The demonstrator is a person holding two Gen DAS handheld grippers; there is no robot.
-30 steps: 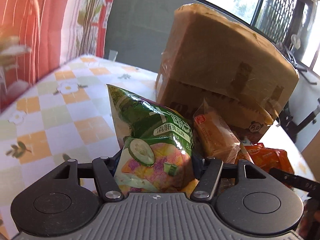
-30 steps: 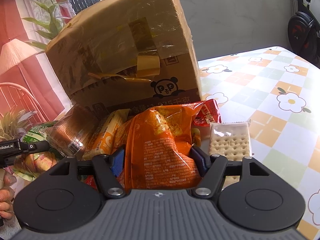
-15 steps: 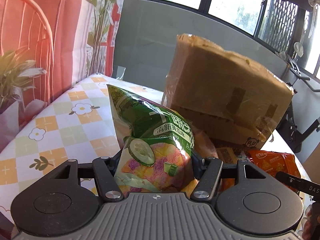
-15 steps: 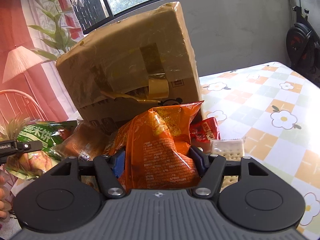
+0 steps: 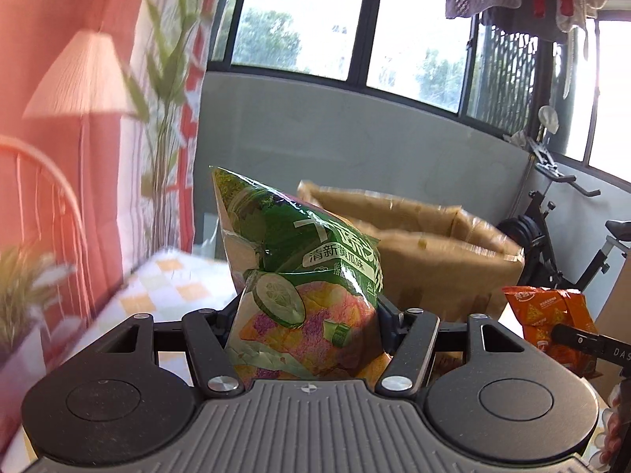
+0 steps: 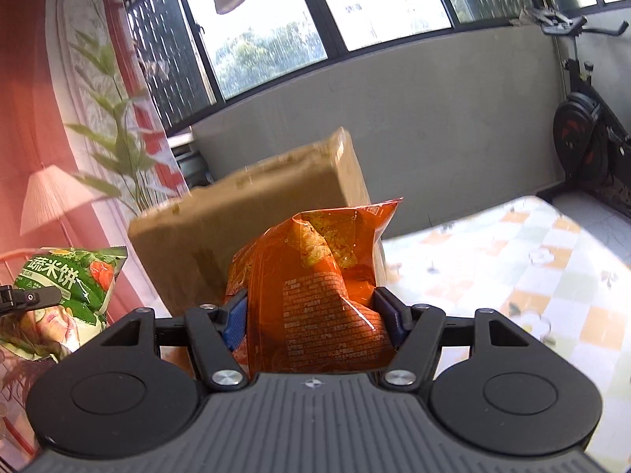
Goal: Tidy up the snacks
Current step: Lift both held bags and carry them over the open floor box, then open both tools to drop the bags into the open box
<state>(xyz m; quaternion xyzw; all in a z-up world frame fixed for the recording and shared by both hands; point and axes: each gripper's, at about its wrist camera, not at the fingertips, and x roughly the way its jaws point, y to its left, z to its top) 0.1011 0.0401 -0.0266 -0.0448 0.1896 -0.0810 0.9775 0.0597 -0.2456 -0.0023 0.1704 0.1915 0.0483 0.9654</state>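
Note:
My left gripper (image 5: 307,315) is shut on a green cucumber-flavour snack bag (image 5: 299,276) and holds it high, level with the top of the cardboard box (image 5: 418,252). The same bag shows at the left of the right wrist view (image 6: 63,299). My right gripper (image 6: 311,315) is shut on an orange snack bag (image 6: 315,295), also raised in front of the box (image 6: 252,228). That orange bag shows at the right edge of the left wrist view (image 5: 552,323). The other snacks on the table are out of sight.
The checked flower tablecloth (image 6: 512,260) stretches to the right of the box. A tall plant (image 5: 165,126) and a lamp (image 5: 79,79) stand at the left by the red curtain. An exercise bike (image 6: 583,134) stands at the far right.
Both grippers have risen with their bags, from table level among the snack pile to about the height of the box top. The pile on the table has dropped out of view.

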